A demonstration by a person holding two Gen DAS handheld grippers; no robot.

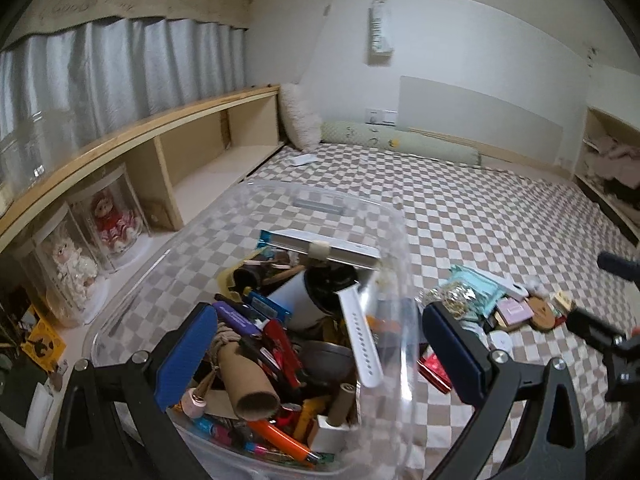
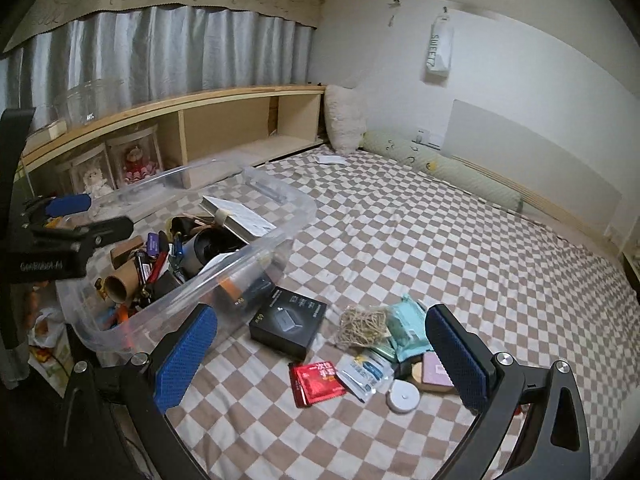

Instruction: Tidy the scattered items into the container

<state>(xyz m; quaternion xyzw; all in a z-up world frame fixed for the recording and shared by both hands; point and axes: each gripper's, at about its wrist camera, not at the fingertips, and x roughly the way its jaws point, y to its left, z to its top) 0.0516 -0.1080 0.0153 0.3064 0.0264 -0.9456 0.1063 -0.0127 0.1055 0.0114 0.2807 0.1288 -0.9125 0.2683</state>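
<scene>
The left tool [image 1: 316, 344] is held wide open above the clear container [image 1: 248, 208], gripping nothing; a cardboard tube [image 1: 248, 380] and a white watch strap [image 1: 362, 340] are seen between its fingers. The right tool [image 2: 320, 356] is likewise spread wide and empty over the bed [image 2: 440, 240]. A black box [image 2: 288, 322], red packet [image 2: 316, 382] and rubber bands [image 2: 362, 326] are seen just ahead of it.
</scene>
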